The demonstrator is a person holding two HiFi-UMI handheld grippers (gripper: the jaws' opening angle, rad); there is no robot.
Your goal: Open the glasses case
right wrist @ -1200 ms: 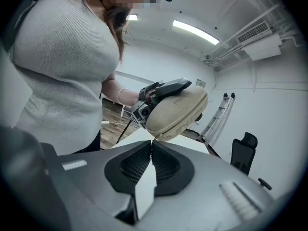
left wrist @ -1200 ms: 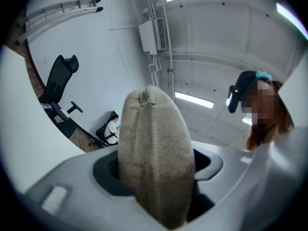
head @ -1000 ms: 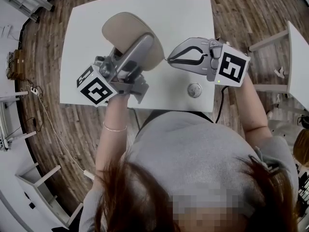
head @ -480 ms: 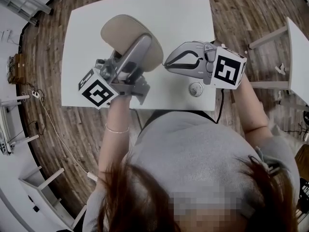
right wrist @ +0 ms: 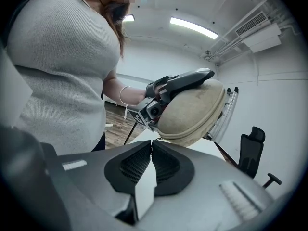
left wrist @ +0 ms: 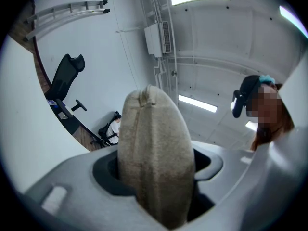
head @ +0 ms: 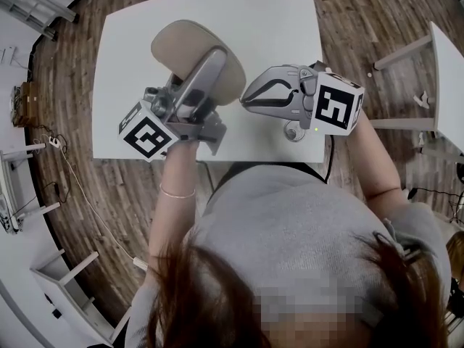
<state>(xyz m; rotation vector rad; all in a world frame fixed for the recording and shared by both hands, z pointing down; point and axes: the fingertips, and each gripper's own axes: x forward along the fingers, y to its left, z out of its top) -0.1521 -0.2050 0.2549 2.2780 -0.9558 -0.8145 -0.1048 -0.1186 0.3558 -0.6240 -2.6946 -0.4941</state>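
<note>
A beige oval glasses case (head: 190, 48) is held up off the white table (head: 279, 20), closed, with its seam showing. My left gripper (head: 212, 69) is shut on it, one grey jaw lying across each side. In the left gripper view the case (left wrist: 156, 148) stands edge-on and fills the gap between the jaws of the left gripper (left wrist: 156, 174). My right gripper (head: 244, 98) is shut, with its tips just right of the case. In the right gripper view, the right gripper (right wrist: 151, 146) meets just under the case's (right wrist: 192, 112) lower seam. I cannot tell whether it touches.
A small round metal fitting (head: 290, 133) sits in the table near its front edge, partly under the right gripper. A second white table (head: 449, 85) stands to the right across the wooden floor. An office chair (left wrist: 65, 81) stands in the background.
The right gripper has drifted slightly left, closer to the case. The left gripper and the case have stayed where they were.
</note>
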